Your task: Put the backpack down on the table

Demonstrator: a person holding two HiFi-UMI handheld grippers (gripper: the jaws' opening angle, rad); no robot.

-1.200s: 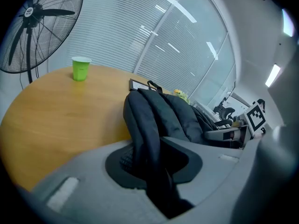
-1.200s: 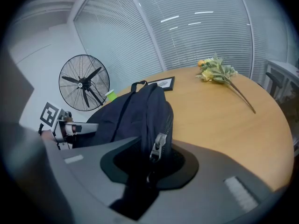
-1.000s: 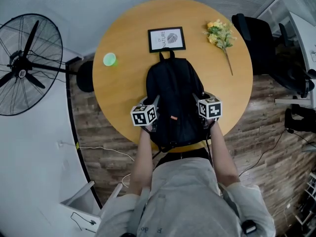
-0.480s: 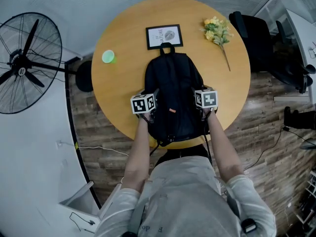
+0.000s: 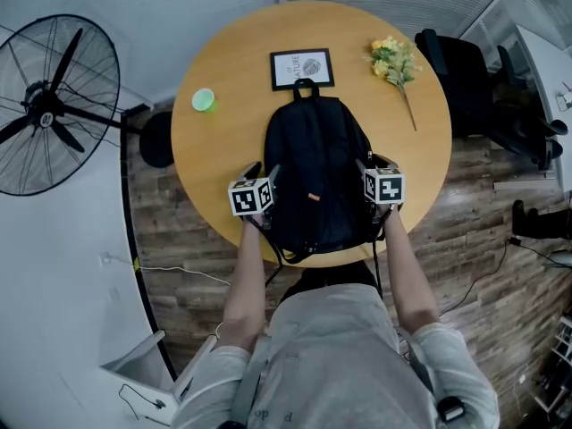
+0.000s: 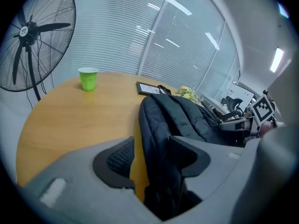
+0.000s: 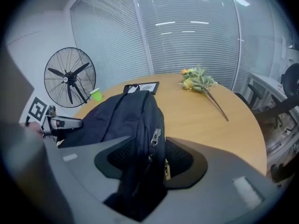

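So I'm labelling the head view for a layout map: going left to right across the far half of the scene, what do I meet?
fan → green cup → framed picture → yellow flowers → black office chair

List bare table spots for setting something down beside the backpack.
Free: left side of the table, between green cup and backpack; right side, between backpack and the flowers. Crowded: far centre, where the backpack's handle reaches the picture frame.
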